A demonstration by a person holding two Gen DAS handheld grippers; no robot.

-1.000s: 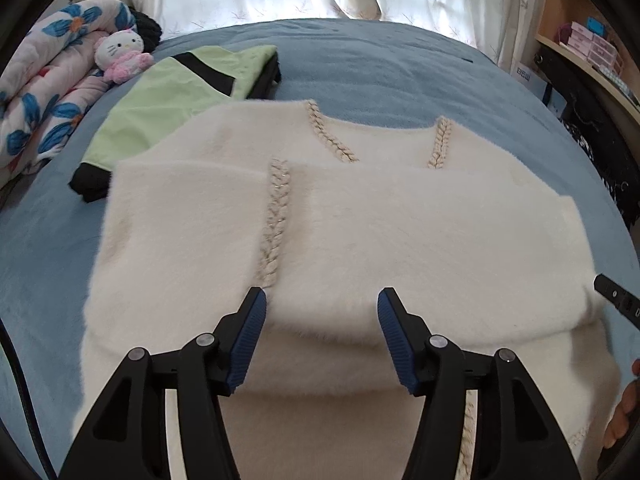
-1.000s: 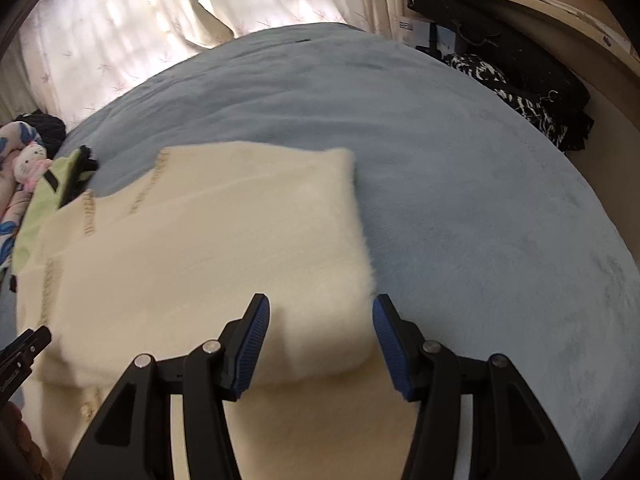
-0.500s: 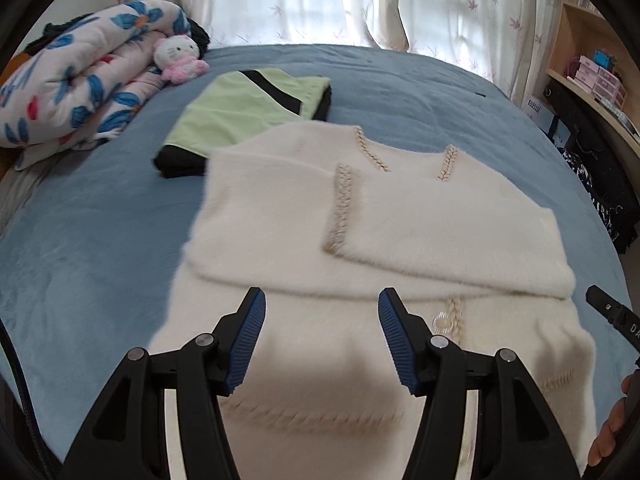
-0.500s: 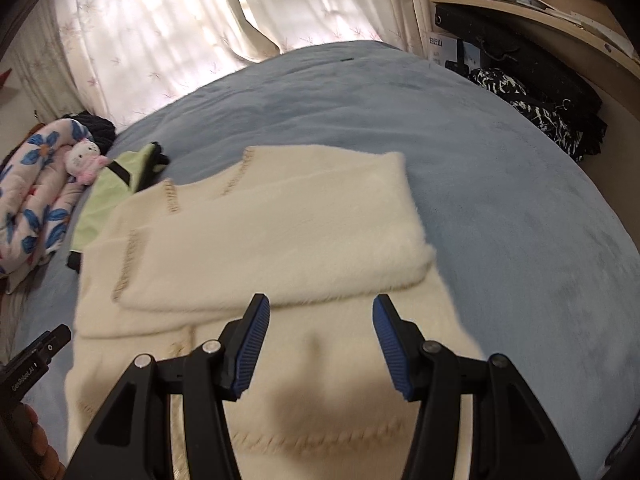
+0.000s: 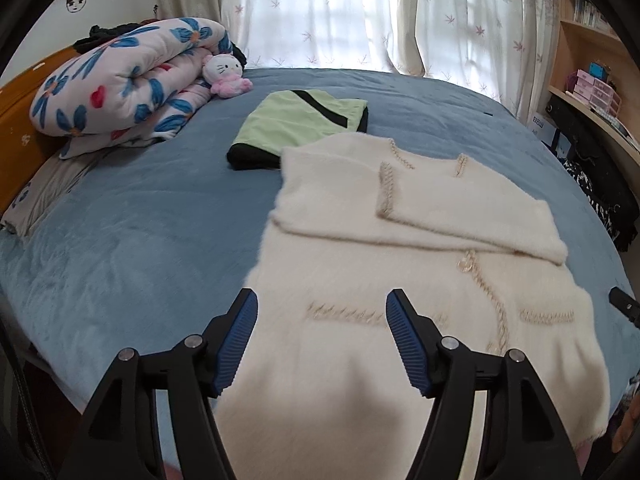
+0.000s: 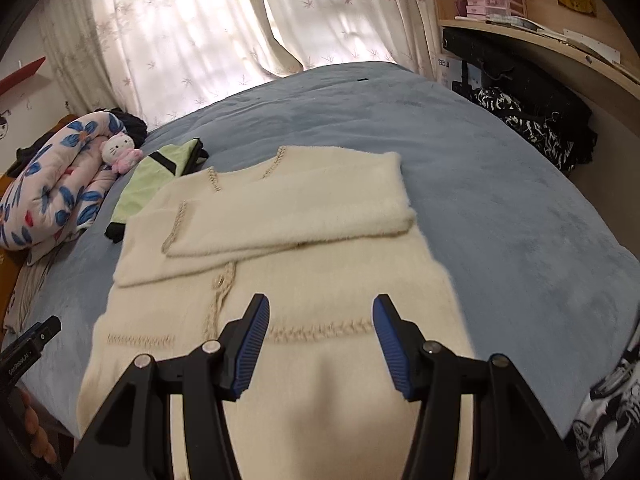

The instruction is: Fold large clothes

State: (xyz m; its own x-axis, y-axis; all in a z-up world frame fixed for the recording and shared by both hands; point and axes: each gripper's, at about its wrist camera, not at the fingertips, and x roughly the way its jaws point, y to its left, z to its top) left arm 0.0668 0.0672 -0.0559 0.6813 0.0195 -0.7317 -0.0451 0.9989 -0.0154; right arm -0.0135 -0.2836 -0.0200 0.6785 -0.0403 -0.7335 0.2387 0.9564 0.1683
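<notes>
Left gripper [image 5: 320, 336]: jaws apart with nothing between the blue pads; they have just been opening wider. It hangs above the near left part of the cream cardigan, clear of the fabric.
Right gripper [image 6: 318, 344]: jaws apart and empty, above the near right part of the same garment, not touching it. Its black tip also shows at the right edge of the left wrist view.
Cream cardigan [image 5: 420, 280]: lies flat on the blue bedspread, fluffy, trimmed with beige braid along the front opening and two pocket lines. Both sleeves are folded across the chest, one lying over the other. The hem end is nearest the cameras and reaches the edge of the bed.
Blue bedspread [image 5: 140, 232]: covers the whole bed, lightly rumpled.
Green folded garment [image 5: 296, 124]: light green with black bands, just beyond the cardigan's shoulder; the cardigan's far corner appears to overlap its near edge.
Flowered quilt [image 5: 120, 84]: rolled up at the far left of the bed.
Plush cat toy [image 5: 226, 74]: white and pink, leaning against the quilt.
Curtains [image 5: 340, 12]: pale, leaf-printed, bright with daylight behind the bed.
Shelf [image 6: 540, 40]: on the right wall, carrying small pink drawers.
</notes>
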